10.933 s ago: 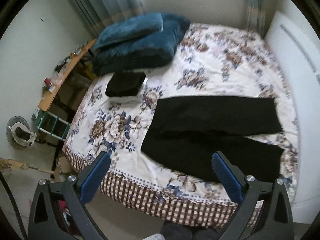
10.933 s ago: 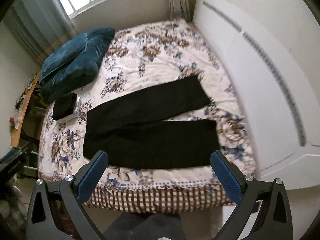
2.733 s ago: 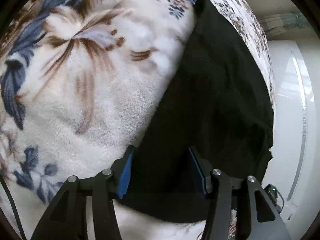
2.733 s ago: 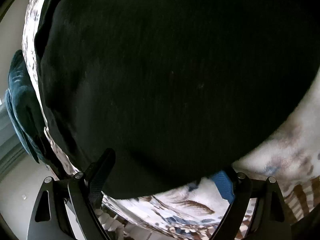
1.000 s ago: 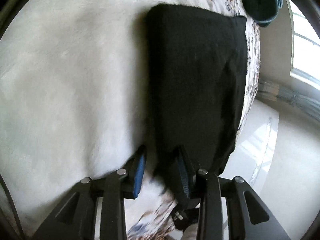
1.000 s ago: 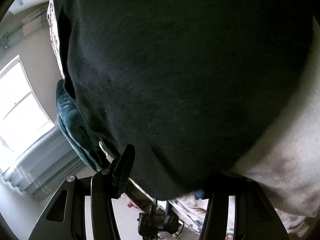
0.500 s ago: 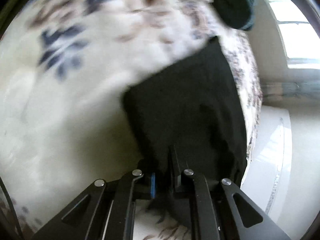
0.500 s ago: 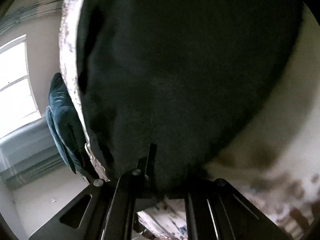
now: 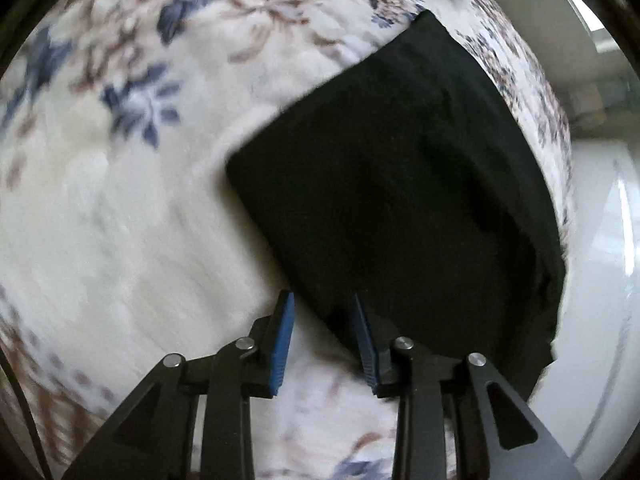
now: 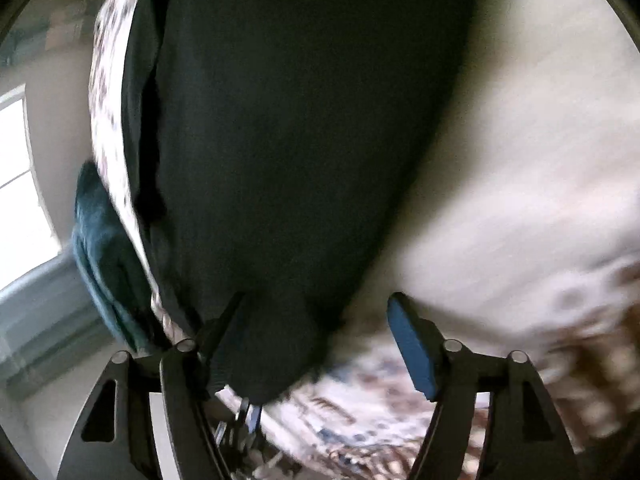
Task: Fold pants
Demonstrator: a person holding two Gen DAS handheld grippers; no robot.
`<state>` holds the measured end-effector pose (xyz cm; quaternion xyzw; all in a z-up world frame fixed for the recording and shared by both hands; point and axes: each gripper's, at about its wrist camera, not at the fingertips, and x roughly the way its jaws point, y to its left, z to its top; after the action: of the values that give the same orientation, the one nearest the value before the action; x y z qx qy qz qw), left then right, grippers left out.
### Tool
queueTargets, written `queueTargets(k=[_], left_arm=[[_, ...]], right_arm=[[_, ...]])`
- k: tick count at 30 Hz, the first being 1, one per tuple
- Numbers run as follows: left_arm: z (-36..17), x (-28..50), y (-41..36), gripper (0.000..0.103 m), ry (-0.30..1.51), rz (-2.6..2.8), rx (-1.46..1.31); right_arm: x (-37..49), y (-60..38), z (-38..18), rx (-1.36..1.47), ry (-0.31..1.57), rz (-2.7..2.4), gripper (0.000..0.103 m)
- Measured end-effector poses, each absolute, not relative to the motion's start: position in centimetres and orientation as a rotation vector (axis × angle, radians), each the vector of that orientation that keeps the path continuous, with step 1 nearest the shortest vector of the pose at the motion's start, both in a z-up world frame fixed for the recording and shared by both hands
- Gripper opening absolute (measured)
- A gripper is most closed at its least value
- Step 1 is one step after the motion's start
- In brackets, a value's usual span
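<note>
Now that both grippers have let go, the left gripper [image 9: 322,326] and right gripper [image 10: 316,320] opening with no grip, the pants [image 9: 400,184] lie folded on the bed [image 9: 120,220] just ahead, so this fold looks set.

A floral-covered bed [image 9: 120,220] carries black pants [image 9: 400,184] and a teal cushion [image 10: 104,256].
</note>
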<state>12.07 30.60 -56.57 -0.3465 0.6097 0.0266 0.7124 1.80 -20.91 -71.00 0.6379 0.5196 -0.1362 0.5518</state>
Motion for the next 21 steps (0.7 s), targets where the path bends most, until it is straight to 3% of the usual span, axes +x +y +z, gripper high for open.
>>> queueTargets(k=[4, 6, 9, 13, 14, 16, 17, 18, 21], left_arm=[[-58.7, 12.7, 29.5, 0.029, 1.341, 0.108, -0.956], [-59.8, 13.0, 29.2, 0.042, 1.318, 0.123, -1.016], [-60.5, 13.3, 29.0, 0.052, 1.287, 0.148, -1.065], [-59.5, 14.1, 28.0, 0.049, 1.260, 0.206, -1.043], [-59.1, 14.3, 27.7, 0.036, 1.251, 0.217, -1.020], [-58.3, 14.9, 26.9, 0.025, 1.236, 0.242, -0.975], [-58.0, 14.7, 26.9, 0.019, 1.224, 0.250, -0.965], [-57.9, 14.5, 27.0, 0.015, 1.213, 0.257, -0.958], [-56.6, 14.2, 26.3, 0.011, 1.180, 0.262, -0.907]], right_arm=[[-0.6, -26.0, -71.3, 1.548, 1.102, -0.425, 0.073], [-1.0, -27.8, -72.4, 1.581, 1.065, -0.431, 0.073], [0.1, -28.8, -74.1, 1.632, 1.047, -0.417, 0.074], [1.8, -28.6, -75.0, 1.648, 1.034, -0.379, 0.074], [2.2, -28.6, -75.2, 1.658, 1.019, -0.362, 0.072], [3.4, -28.8, -75.7, 1.645, 1.033, -0.329, 0.055], [3.4, -29.3, -76.2, 1.627, 1.051, -0.315, 0.038], [3.8, -29.5, -76.4, 1.608, 1.068, -0.308, 0.014], [4.5, -29.7, -76.1, 1.582, 1.091, -0.275, 0.009]])
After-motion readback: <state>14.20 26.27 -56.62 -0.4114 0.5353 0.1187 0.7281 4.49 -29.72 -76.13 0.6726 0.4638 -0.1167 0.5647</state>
